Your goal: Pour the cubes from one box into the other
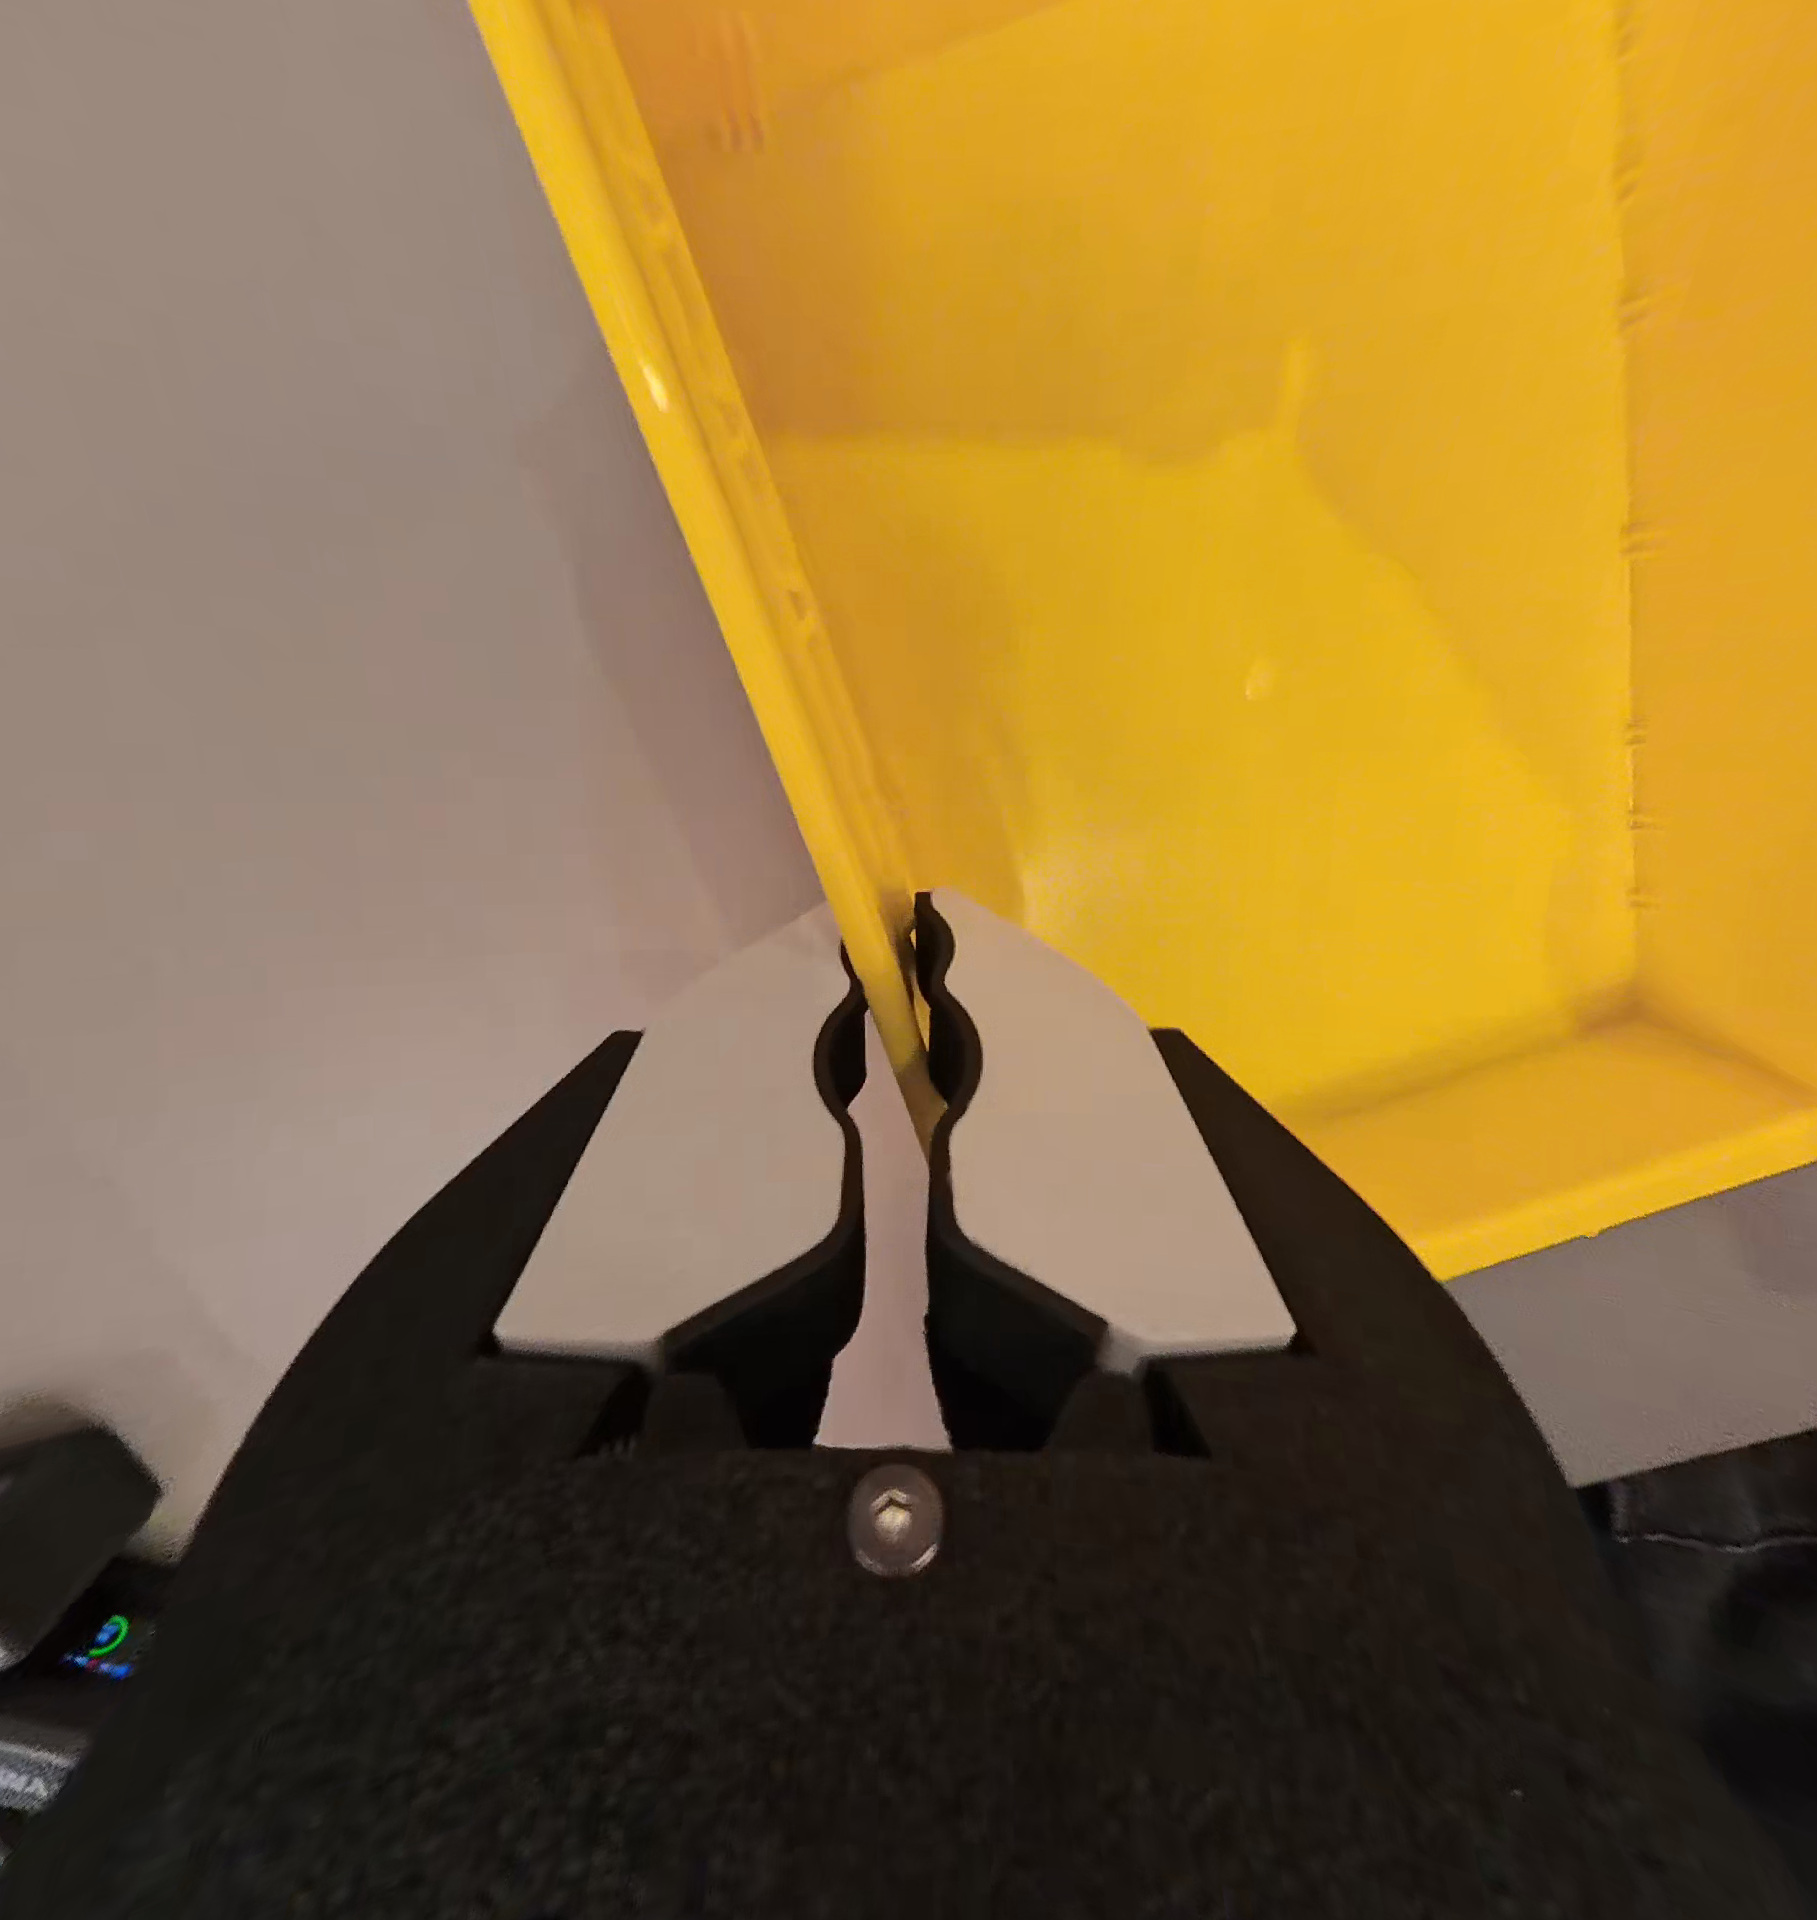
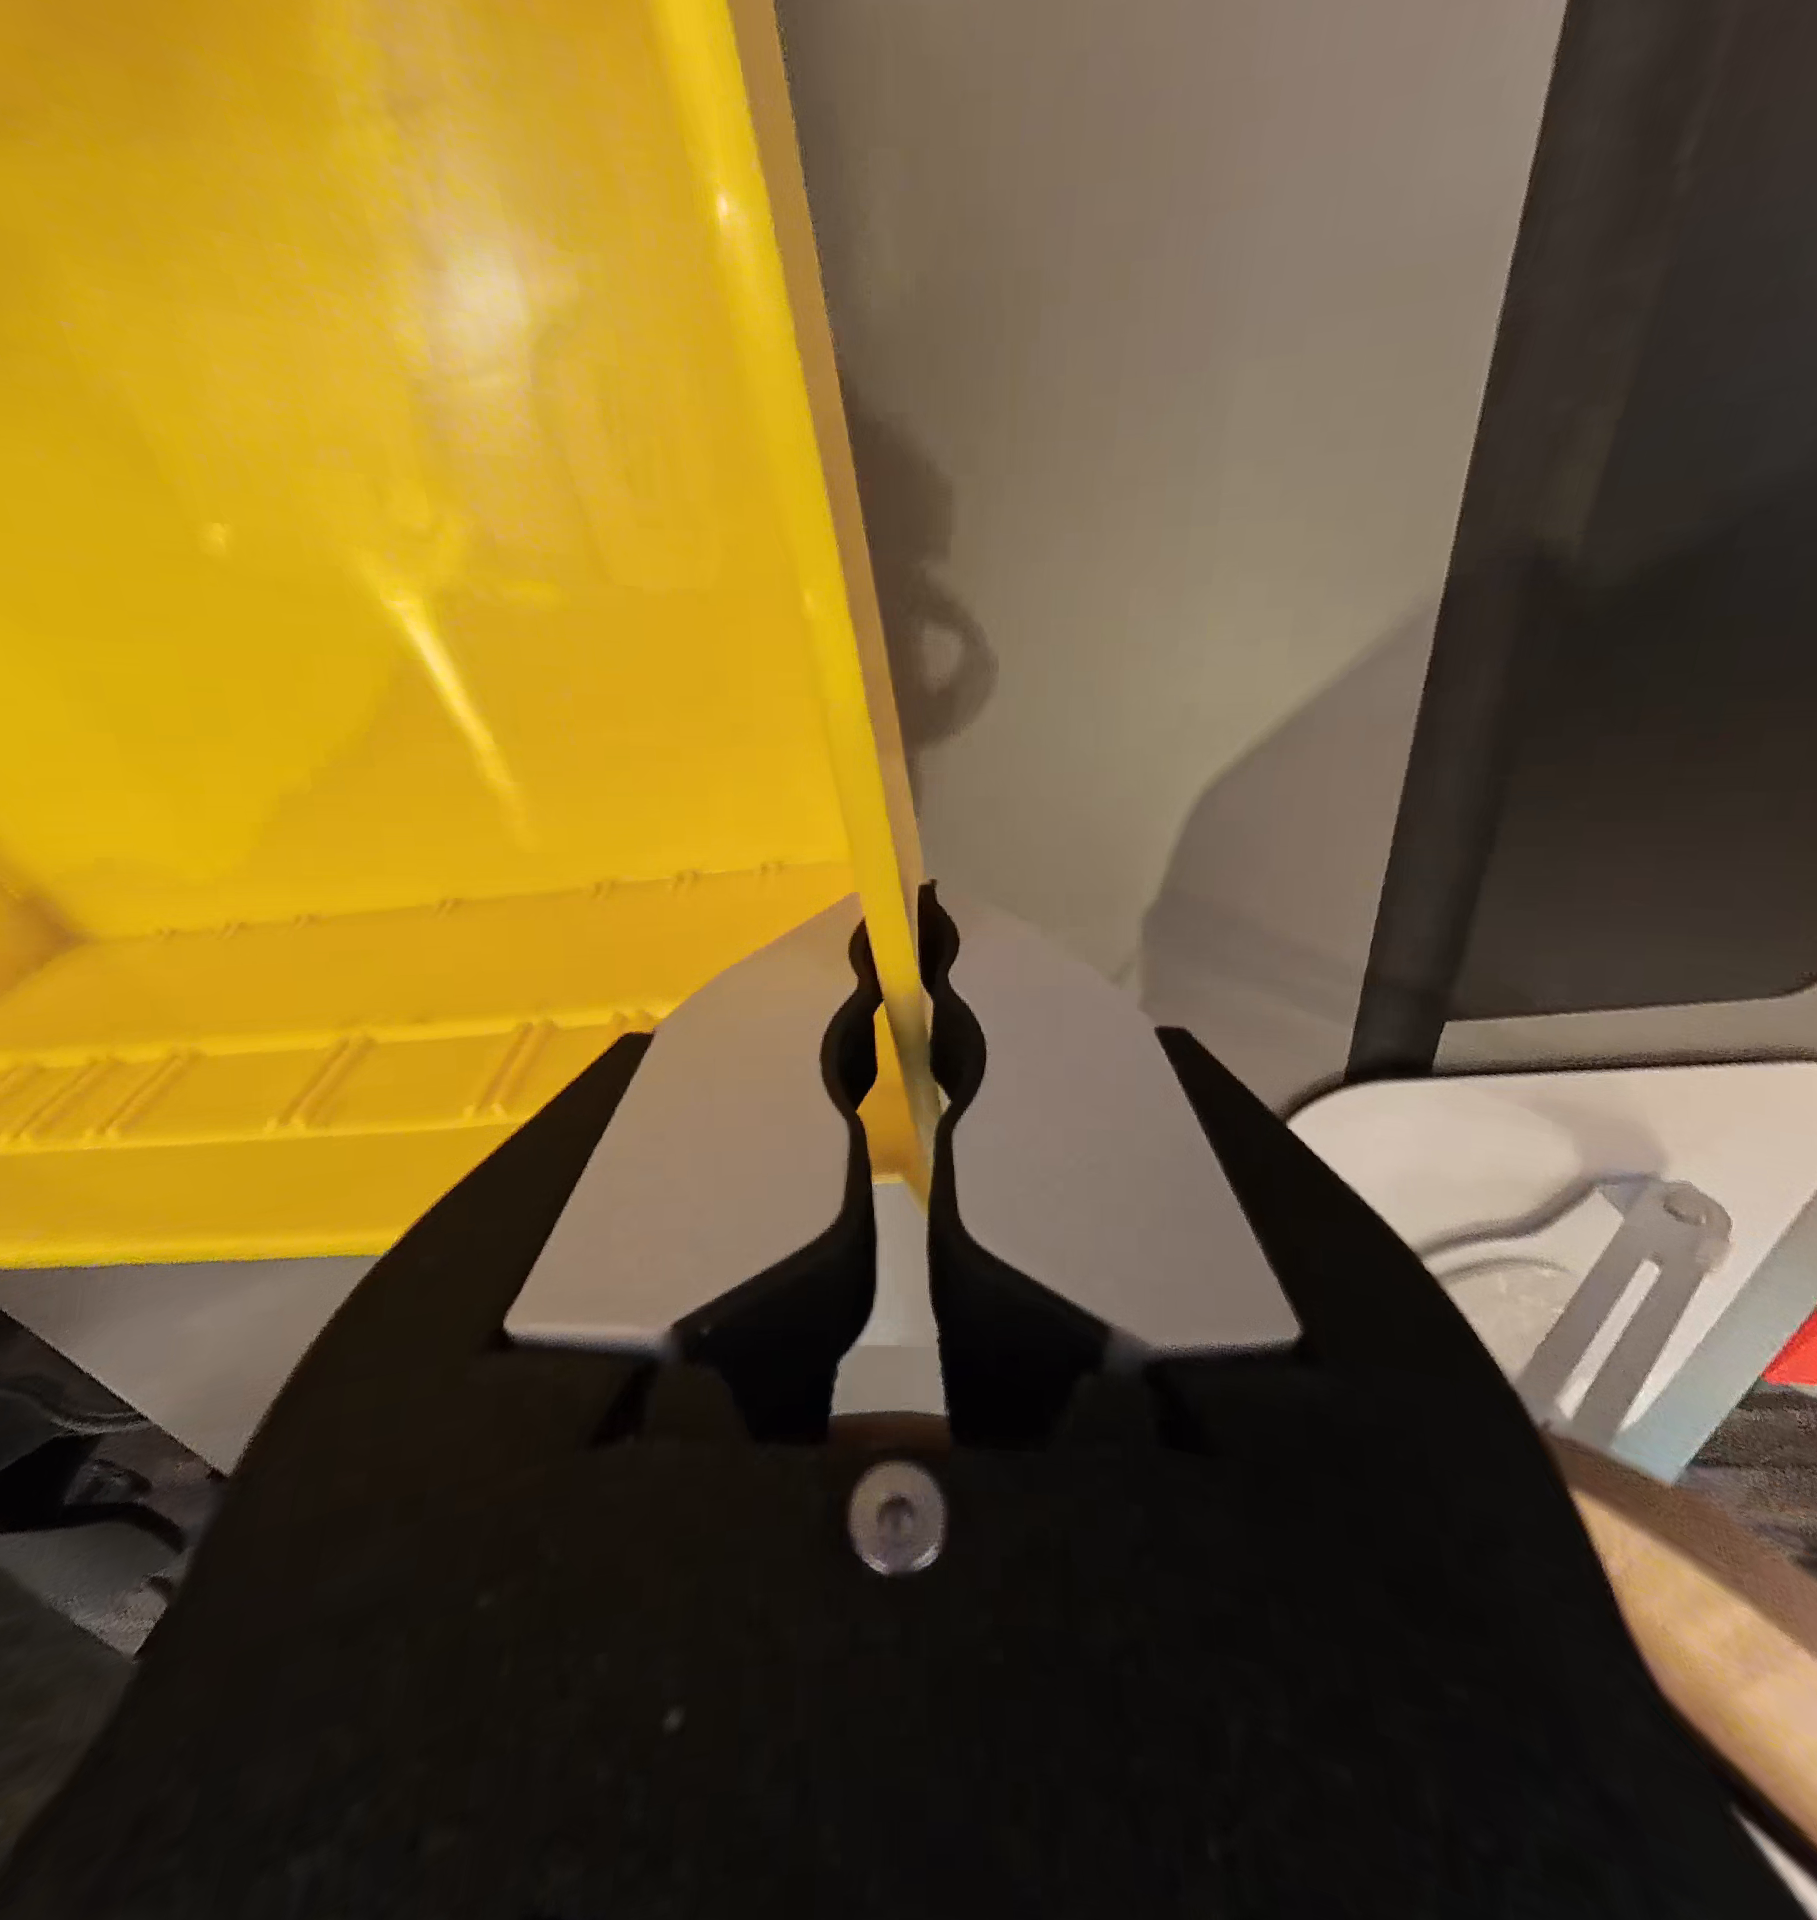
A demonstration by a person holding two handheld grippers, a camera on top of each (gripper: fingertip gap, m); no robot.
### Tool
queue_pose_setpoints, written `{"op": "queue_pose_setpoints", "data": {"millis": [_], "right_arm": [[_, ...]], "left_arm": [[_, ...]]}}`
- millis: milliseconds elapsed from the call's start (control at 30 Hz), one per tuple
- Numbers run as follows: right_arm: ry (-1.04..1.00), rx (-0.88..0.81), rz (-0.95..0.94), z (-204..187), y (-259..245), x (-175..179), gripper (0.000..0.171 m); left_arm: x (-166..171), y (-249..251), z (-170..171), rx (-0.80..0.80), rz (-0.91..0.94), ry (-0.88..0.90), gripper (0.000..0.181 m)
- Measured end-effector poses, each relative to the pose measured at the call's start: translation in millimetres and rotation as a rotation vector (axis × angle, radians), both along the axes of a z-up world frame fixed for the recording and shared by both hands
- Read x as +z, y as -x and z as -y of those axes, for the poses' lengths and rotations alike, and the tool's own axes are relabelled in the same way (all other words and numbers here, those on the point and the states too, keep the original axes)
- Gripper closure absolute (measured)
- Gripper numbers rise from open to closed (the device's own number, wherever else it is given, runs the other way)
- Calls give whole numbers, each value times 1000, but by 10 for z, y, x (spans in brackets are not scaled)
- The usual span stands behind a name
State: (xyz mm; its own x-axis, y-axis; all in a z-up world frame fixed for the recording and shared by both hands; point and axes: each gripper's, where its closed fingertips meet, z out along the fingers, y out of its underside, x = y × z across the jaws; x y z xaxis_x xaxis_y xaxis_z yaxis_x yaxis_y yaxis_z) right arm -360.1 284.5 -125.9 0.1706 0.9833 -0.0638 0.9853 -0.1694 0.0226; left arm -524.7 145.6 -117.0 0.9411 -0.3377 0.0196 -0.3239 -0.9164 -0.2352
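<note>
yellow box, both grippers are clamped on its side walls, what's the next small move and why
Probably set it back down level. The left gripper and right gripper each pinch a wall edge of the yellow box, and the interior that shows in both views holds no cubes, so the pour looks done.

Left gripper [image 1: 888,935] pinching box [image 1: 1247,623] left wall; right gripper [image 2: 896,935] pinching right wall. Box sitting between them on table [image 1: 260,623], extending far.
</note>
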Motion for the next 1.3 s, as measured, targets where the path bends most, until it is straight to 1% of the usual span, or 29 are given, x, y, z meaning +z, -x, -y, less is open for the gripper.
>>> {"op": "queue_pose_setpoints", "data": {"millis": [133,233,300,333,367,400,433,500,567,633,667,733,767,833,867,900,967,1033,1067,1133,1200,1233,1300], "right_arm": [[-7,17,-38,-85,104,-50,165],[-34,27,-36,-141,137,-56,163],[-73,7,-73,-169,168,-31,161],[-91,-5,-99,-171,173,21,154],[-121,-18,-126,-189,161,111,141],[-159,-30,-160,-211,137,247,134],[-203,-47,-209,-226,107,424,134],[-298,-101,-360,-195,30,870,139],[-401,-161,-520,-69,-160,1339,139],[-484,-200,-640,167,-490,1715,133],[-535,-236,-692,286,-697,1872,133],[-614,-306,-822,566,-1149,2092,134],[-652,-349,-890,697,-1392,2146,133],[-696,-442,-972,962,-1900,2134,132],[-721,-497,-992,1103,-2160,2101,127],[-745,-540,-1015,1264,-2403,2065,124],[-803,-631,-1059,1604,-2881,1964,123],[-857,-731,-1072,1950,-3346,1784,123],[-876,-786,-1053,2116,-3578,1663,123],[-938,-867,-1017,2431,-4012,1466,124],[-994,-959,-1033,2729,-4372,1274,126],[-1015,-997,-1034,2861,-4524,1139,127],[-1077,-1088,-964,3086,-4862,785,127]], "left_arm": [[-83,32,-42,21,23,-8,175],[-120,20,-77,57,107,-24,175],[-115,-1,-83,63,148,-38,172],[-104,-8,-78,66,166,-43,171],[-76,-12,-74,76,185,-50,164],[-25,3,-75,91,194,-66,154],[54,40,-84,108,187,-97,150],[284,100,-99,137,172,-181,144],[578,64,-75,161,203,-270,138],[885,-61,1,171,258,-362,134],[1026,-144,63,167,277,-409,133],[1252,-351,243,132,296,-489,133],[1336,-473,359,103,298,-521,133],[1473,-707,594,50,301,-595,132],[1519,-800,705,42,305,-638,131],[1541,-889,824,39,319,-671,130],[1512,-1048,1062,60,381,-716,129],[1385,-1145,1277,100,437,-752,129],[1294,-1140,1371,123,433,-783,129],[1097,-1043,1539,182,379,-877,130],[894,-941,1711,246,339,-927,130],[796,-912,1799,285,346,-934,130],[621,-907,1963,339,369,-948,130]]}}
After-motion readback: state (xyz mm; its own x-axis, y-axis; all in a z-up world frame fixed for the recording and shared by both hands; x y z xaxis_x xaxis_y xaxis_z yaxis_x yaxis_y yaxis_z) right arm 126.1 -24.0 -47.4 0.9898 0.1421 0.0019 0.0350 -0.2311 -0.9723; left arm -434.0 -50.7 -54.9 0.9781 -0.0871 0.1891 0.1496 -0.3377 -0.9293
